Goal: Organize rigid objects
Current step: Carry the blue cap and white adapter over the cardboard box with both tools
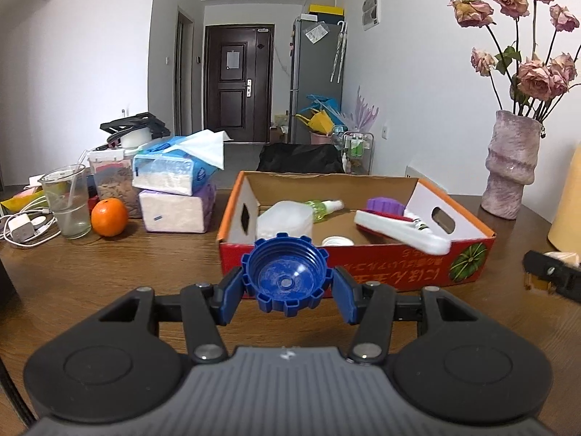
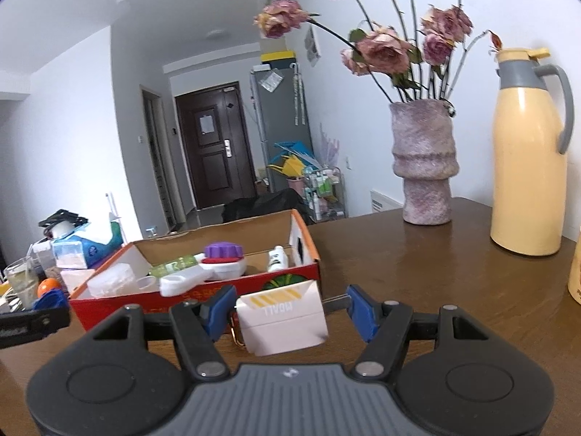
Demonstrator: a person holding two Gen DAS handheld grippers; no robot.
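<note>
Both pairs of jaws are clamped on something. On the left gripper point(image 1: 287, 285) the blue pads press on either side of a blue ribbed bottle cap point(image 1: 287, 278), held with its hollow underside facing the camera, just in front of the near red wall of a cardboard box point(image 1: 399, 265). On the right gripper point(image 2: 287, 314) the pads grip a small white carton point(image 2: 281, 321) with yellow stripes and upside-down lettering; the left pad touches its side, while the contact at the right pad is hard to make out — the carton sits tilted between the two.

That open box stands on a dark wooden table point(image 1: 109, 272) and already holds several things: a translucent white container point(image 1: 285, 218), a green spray bottle point(image 1: 325, 207), a purple ribbed cap point(image 1: 385, 205), a white and red tool point(image 1: 399, 232) lying across the near wall, and a small white round lid point(image 1: 337, 241).

Left of the box are two stacked tissue packs point(image 1: 174, 189), an orange point(image 1: 109, 217), a clear glass point(image 1: 67, 205) and a white charger with cable point(image 1: 21, 225). To its right stands a mottled pink vase point(image 1: 512, 163) of dried roses, and beside it in the right wrist view a cream thermos jug point(image 2: 526, 160) with a grey handle. Each gripper shows at the edge of the other's view.
</note>
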